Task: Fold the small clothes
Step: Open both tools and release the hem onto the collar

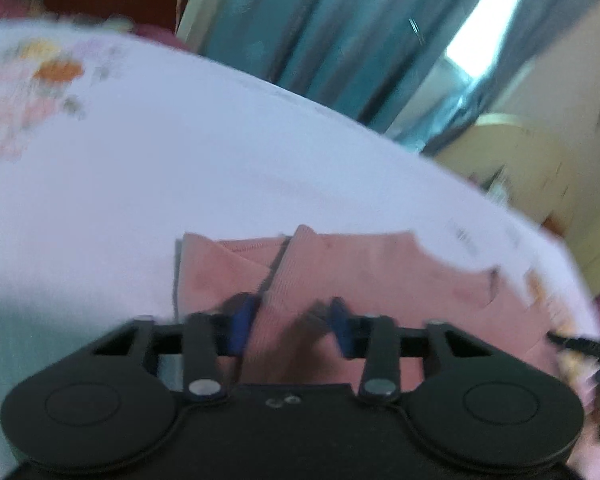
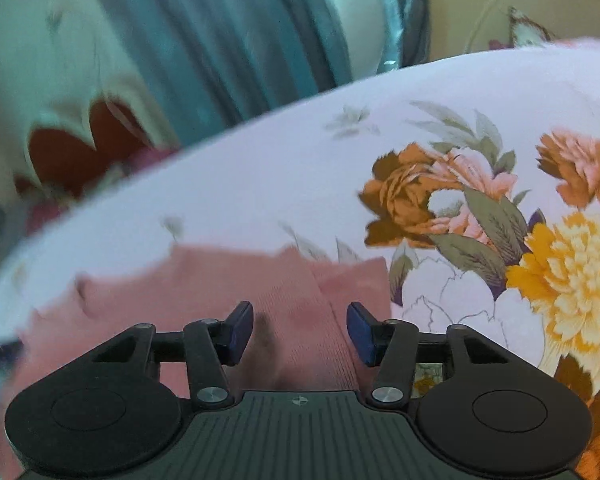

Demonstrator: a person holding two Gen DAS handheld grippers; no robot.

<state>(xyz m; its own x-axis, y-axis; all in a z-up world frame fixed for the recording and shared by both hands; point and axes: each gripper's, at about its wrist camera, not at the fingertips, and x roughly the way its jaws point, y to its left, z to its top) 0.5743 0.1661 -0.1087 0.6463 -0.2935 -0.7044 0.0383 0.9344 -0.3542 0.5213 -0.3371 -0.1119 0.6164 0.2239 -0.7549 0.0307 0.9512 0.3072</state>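
Your left gripper (image 1: 290, 322) stands slightly open over the pink garment (image 1: 340, 272), cloth between its blue pads (image 1: 242, 322), no clear pinch. Your right gripper (image 2: 300, 330) likewise, parted over the same folded garment. It lies on the floral bedsheet (image 2: 260, 168); teal curtains (image 2: 228, 40) beyond. No writing readable.

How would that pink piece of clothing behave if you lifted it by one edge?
The pink garment would probably flop and drape rather than hold its shape: it already lies in soft, flat folds on the flowered sheet. Its thin ribbed knit suggests it is light. The ribbing likely gives the blue pads some grip, so it seems unlikely to slip.
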